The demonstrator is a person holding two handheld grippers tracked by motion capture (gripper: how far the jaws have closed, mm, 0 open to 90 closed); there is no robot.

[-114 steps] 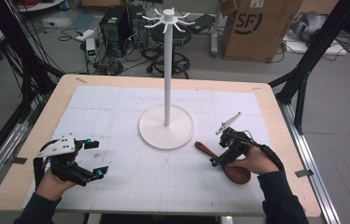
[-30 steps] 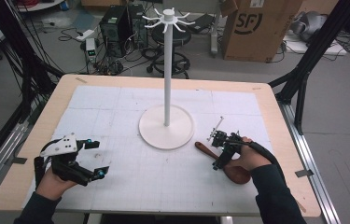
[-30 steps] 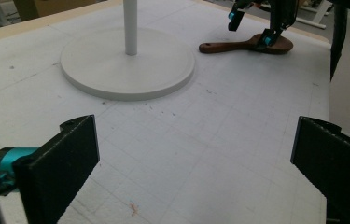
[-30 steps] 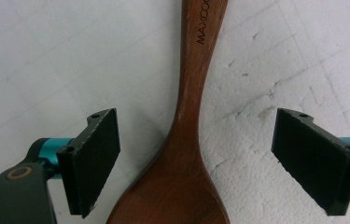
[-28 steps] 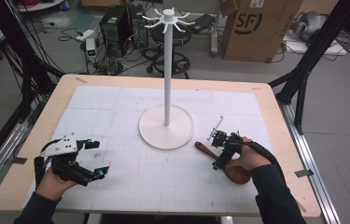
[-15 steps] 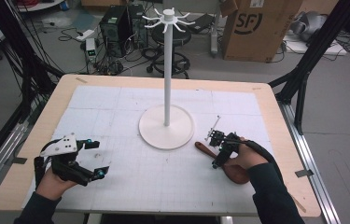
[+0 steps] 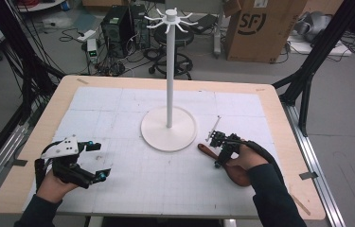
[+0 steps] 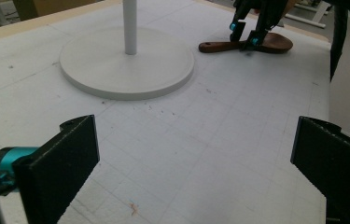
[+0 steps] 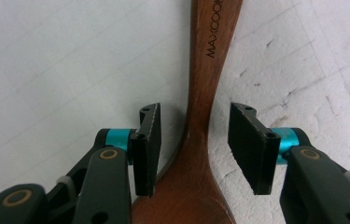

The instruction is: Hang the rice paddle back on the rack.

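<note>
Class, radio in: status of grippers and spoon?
Right gripper astride wooden spoon neck, jaws closing, not yet touching. Left gripper open, idle. Nothing in the way.

wooden spoon [image 9: 204, 116] handle between closing right gripper [image 9: 195, 140] fingers, untouched

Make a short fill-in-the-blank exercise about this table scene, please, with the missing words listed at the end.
1. The right gripper straddles the handle of a wooden ____, its jaws just closing but not yet pressing.
2. The left gripper is ____, with nothing between its jaws.
3. The white stand has a ____ base.
4. The spoon lies on the ____ mat.

Missing words: spoon; open; round; white
</note>
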